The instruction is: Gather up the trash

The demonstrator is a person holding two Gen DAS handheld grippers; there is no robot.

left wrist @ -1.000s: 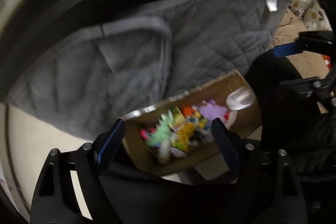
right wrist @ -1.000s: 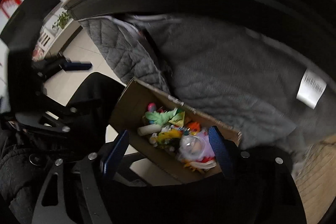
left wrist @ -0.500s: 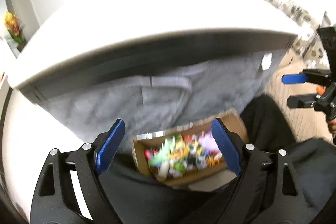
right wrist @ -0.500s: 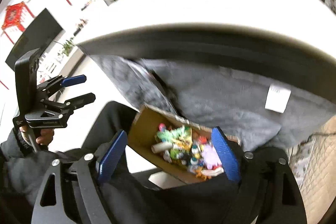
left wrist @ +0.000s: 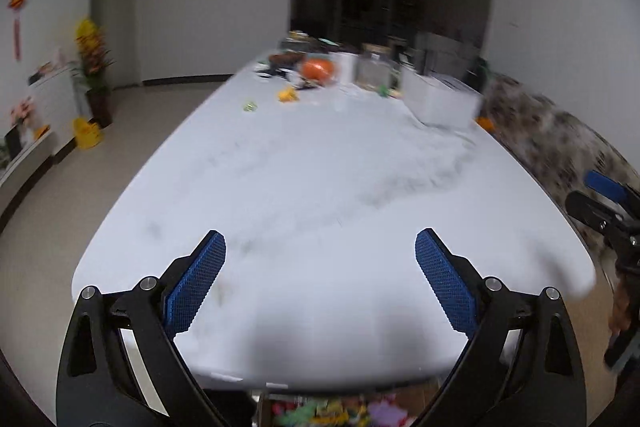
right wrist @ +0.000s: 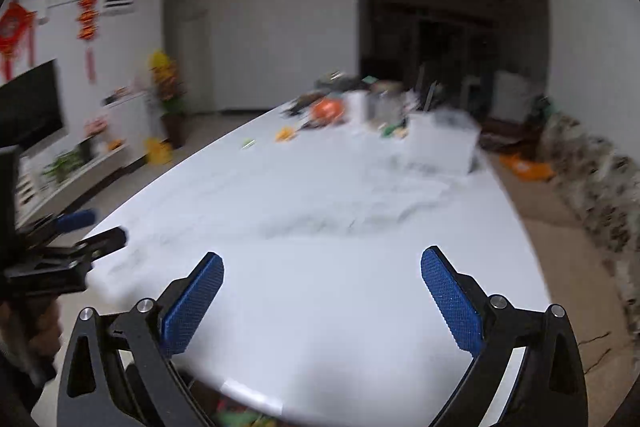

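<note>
A long white marbled table (left wrist: 320, 187) stretches away in both wrist views. Small bits of trash lie far down it: a yellow piece (left wrist: 289, 95), a green scrap (left wrist: 250, 105) and an orange object (left wrist: 317, 68). My left gripper (left wrist: 320, 247) hangs above the near table edge, its jaws opening wide with nothing between them. My right gripper (right wrist: 322, 263) does the same, jaws opening and empty. A cardboard box of colourful trash (left wrist: 340, 409) peeks out below the table edge. Each gripper shows at the side of the other's view: right gripper (left wrist: 600, 197), left gripper (right wrist: 86, 231).
A white box (left wrist: 438, 97), jars and clutter crowd the table's far end. A patterned sofa (left wrist: 560, 135) runs along the right. Potted yellow flowers (left wrist: 92, 59) and a TV (right wrist: 30, 105) stand at the left wall.
Both grippers rose from under the table and tilted up. The view went from the grey blanket and trash box to the tabletop. Both pairs of jaws stand wider apart.
</note>
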